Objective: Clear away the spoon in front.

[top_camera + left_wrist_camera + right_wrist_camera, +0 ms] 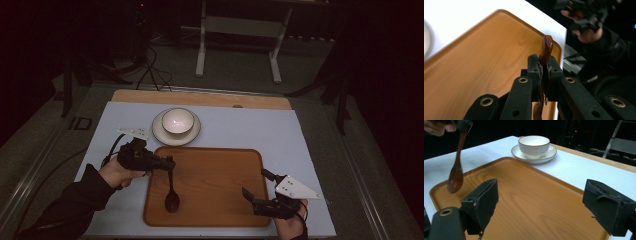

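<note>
- The left tongs (169, 163) are clamped on the handle of a dark wooden spoon (171, 192), high up near its end; in the left gripper view the pads pinch the handle (546, 53) tightly from both sides.
- Held that way, the spoon hangs bowl-down over the left part of the wooden tray (215, 210), which suggests it is being lowered onto the tray or carried across it.
- In the right gripper view the spoon's bowl (455, 180) sits very close to the tray's surface near its left rim; whether it touches cannot be told.
- The right tongs (254, 197) stand wide open with nothing between their pads (482, 202), low at the tray's near right corner, likely waiting to steady the tray or take over.
- The spoon is well apart from the right tongs, across the tray.
- A white bowl (177, 120) rests on a saucer (159, 131) on the pale surface (280, 130) just beyond the tray, apart from both tongs.
</note>
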`<action>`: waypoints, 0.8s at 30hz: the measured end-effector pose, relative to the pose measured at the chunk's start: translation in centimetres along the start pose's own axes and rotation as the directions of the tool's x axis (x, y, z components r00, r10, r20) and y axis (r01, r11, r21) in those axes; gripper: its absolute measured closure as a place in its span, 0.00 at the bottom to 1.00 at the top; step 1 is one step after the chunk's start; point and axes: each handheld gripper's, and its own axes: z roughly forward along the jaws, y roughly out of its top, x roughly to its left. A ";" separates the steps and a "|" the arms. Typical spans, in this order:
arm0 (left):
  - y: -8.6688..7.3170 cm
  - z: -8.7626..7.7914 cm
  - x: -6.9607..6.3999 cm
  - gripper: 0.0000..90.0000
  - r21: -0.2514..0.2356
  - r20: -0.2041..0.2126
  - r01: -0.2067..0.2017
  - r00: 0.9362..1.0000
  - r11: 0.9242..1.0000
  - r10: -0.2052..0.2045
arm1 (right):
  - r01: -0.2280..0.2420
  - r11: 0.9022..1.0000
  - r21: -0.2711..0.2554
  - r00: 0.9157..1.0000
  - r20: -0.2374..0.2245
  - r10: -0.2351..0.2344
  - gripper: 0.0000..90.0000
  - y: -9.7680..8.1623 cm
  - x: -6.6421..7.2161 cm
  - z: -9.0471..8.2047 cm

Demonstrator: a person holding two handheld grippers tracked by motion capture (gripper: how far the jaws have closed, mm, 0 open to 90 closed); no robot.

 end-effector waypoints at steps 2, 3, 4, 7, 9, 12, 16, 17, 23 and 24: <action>-0.3 0.5 0.0 0.94 0.018 0.018 0.001 1.000 1.000 -0.001 | 0.000 1.000 -0.001 1.000 0.000 0.000 0.15 0.0 0.0 0.0; -0.5 0.8 0.0 0.94 0.028 0.030 0.002 1.000 1.000 -0.003 | 0.000 1.000 0.000 1.000 0.001 0.000 0.15 0.0 0.0 0.0; -0.6 1.0 0.0 0.94 0.037 0.037 -0.005 0.999 0.999 0.004 | 0.000 1.000 0.000 1.000 0.000 0.000 0.15 0.0 0.0 0.0; -0.9 1.5 0.1 0.94 0.045 0.050 -0.008 0.999 0.999 0.006 | 0.001 1.000 0.000 1.000 0.000 -0.001 0.15 0.0 0.0 0.0; -1.1 1.7 0.2 0.94 0.045 0.055 -0.001 0.999 0.999 -0.001 | -0.001 1.000 0.001 1.000 -0.001 0.001 0.15 0.0 0.0 0.0; -1.4 2.0 0.5 0.94 0.049 0.051 0.004 0.999 0.999 -0.006 | 0.000 1.000 0.001 1.000 -0.003 0.000 0.15 0.0 0.0 0.0; -1.5 2.0 0.9 0.94 0.031 0.045 0.017 0.999 0.999 -0.019 | -0.002 1.000 0.002 1.000 -0.005 0.002 0.15 0.0 0.0 0.0; -1.5 2.0 0.9 0.93 0.031 0.045 0.017 0.999 0.999 -0.019 | -0.002 1.000 0.002 1.000 -0.005 0.002 0.15 0.0 0.0 0.0; -2.0 2.5 1.4 0.90 -0.009 -0.036 0.004 0.999 1.000 -0.004 | 0.002 1.000 0.007 1.000 -0.014 -0.002 0.15 -0.1 0.0 0.2; -2.2 2.6 1.5 0.90 -0.026 -0.054 -0.004 0.999 1.000 0.003 | 0.002 1.000 0.007 1.000 -0.015 -0.002 0.15 -0.1 0.0 0.2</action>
